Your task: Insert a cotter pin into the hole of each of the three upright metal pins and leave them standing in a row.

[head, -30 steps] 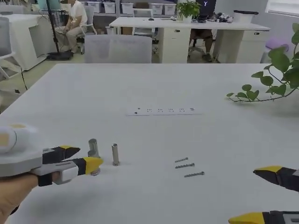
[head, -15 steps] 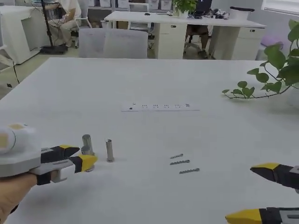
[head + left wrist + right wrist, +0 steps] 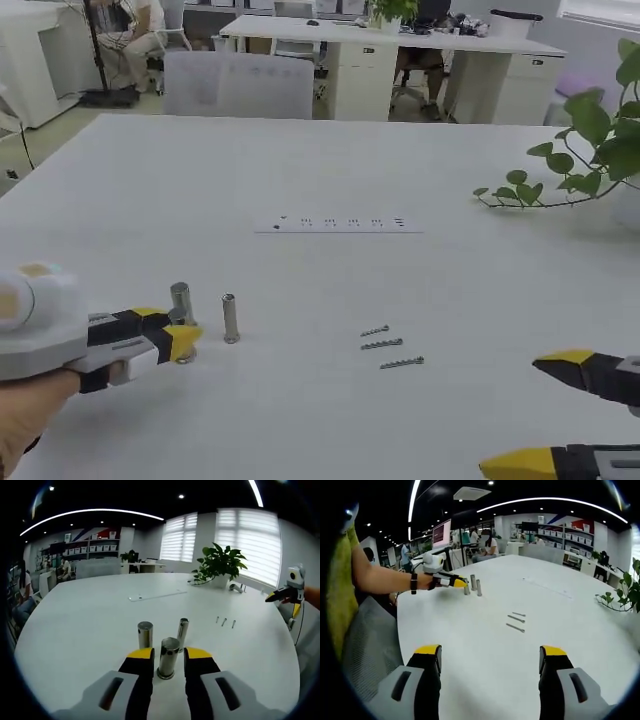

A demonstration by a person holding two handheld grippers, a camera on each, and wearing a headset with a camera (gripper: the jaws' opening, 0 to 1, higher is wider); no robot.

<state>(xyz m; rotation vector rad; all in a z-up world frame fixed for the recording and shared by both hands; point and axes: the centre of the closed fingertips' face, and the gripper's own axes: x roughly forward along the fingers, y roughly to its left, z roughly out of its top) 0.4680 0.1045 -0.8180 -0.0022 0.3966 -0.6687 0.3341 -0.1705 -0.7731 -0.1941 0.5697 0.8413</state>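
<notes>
A broad white table [image 3: 330, 170] with a flush power strip [image 3: 338, 224] at its middle stands in an open office. Desks [image 3: 390, 40] and chairs [image 3: 238, 85] lie beyond it, a trailing plant [image 3: 585, 150] reaches in at the right edge, and blinds [image 3: 240, 540] cover the windows.

Three pins [image 3: 145, 634] stand upright near the table's left front, long axes vertical, wider ends down. Two are side by side, slightly apart. The third pin [image 3: 169, 657] is nearer the person, between the jaws of the left gripper [image 3: 172, 330]. In the left gripper view those jaws flank it closely with a thin gap on each side, so they are not clamped on it.

Three cotter pins [image 3: 382, 344] lie flat to the right, well apart from the pins. They are parallel, one behind another, with long axes running roughly left to right across the table.

The right gripper [image 3: 490, 655] hangs over the near right part of the table, its jaws spread wide and empty.
</notes>
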